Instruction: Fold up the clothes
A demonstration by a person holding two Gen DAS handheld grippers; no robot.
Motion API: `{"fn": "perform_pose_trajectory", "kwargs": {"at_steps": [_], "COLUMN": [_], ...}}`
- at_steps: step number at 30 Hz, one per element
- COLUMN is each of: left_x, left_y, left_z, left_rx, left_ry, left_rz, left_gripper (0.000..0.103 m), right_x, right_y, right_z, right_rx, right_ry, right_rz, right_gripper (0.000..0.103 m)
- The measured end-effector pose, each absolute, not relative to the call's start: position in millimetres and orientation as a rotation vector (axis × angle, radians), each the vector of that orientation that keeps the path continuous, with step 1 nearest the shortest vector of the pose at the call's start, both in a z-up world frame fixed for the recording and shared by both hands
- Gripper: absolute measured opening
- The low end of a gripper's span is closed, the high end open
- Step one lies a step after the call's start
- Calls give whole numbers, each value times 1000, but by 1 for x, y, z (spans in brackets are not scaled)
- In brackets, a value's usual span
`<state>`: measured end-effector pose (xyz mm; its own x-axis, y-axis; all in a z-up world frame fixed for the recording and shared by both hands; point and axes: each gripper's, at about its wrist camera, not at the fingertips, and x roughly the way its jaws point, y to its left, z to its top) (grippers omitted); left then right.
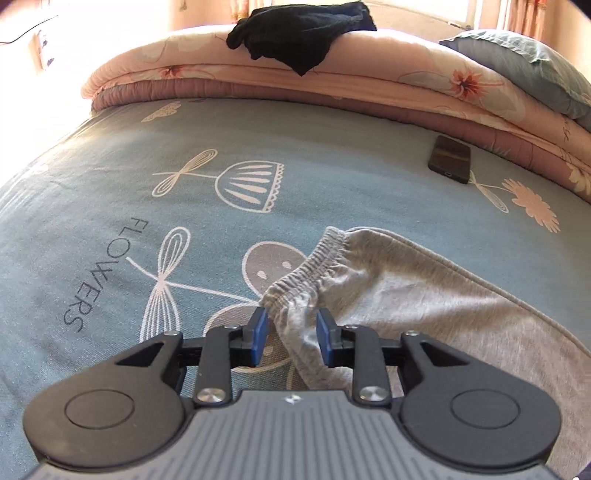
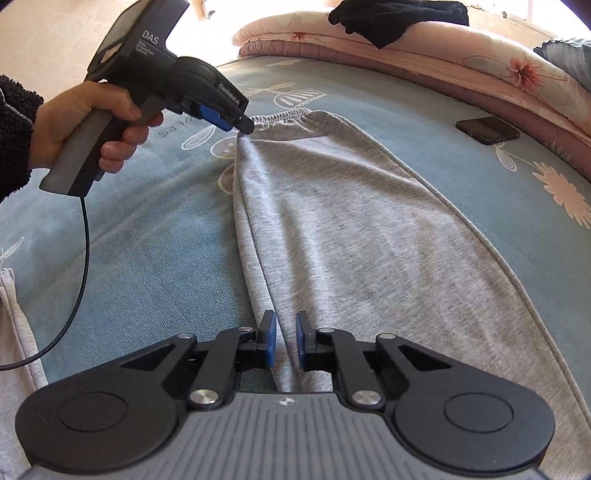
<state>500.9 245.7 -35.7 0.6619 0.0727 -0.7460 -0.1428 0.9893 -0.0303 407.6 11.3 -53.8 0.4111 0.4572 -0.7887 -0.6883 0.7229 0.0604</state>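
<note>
Blue sheet (image 1: 110, 166) with white flower drawings covers the bed, and the grey pants (image 2: 351, 221) lie spread on it. In the right wrist view they run from 6 o'clock up to 12 o'clock, where the elastic hem (image 2: 280, 116) ends. A pink quilt (image 1: 369, 77) is folded along the far edge of the bed, with a black garment (image 1: 295, 33) on top of it at 12 o'clock and a blue pillow (image 1: 517, 55) at 1 o'clock. A dark phone (image 1: 450, 158) lies on the sheet at 2 o'clock, near the quilt and well apart from the pants.

The left gripper (image 1: 291, 332) is at the elastic hem. Its blue pads stand apart and a bunch of grey cloth is between them; a strip of sheet shows between the left pad and the cloth, so I read it as released. From the right wrist view, a hand (image 2: 92, 122) holds this tool at 10 o'clock, and the cloth makes a small peak just under its tip. A black cable (image 2: 83, 251) hangs from the handle.

The right gripper (image 2: 286, 339) is at the near part of the pants, at 6 o'clock. Its pads are close together and pinch a raised fold of the grey cloth
</note>
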Motion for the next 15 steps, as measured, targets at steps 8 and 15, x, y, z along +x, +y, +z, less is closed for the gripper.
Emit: {"fn": "perform_pose_trajectory", "kwargs": {"at_steps": [8,15], "left_x": [494,484], "left_y": [196,190], "left_z": [-39,-31], "left_rx": [21,48], "left_ry": [864,853], "left_rz": [-105,-162], "left_gripper": [41,41], "right_x": [402,418], "right_y": [29,28], "right_z": [-66,-43], "right_rx": [-451,-127], "right_ry": [864,949], "right_rz": [772,888], "right_gripper": [4,0]}}
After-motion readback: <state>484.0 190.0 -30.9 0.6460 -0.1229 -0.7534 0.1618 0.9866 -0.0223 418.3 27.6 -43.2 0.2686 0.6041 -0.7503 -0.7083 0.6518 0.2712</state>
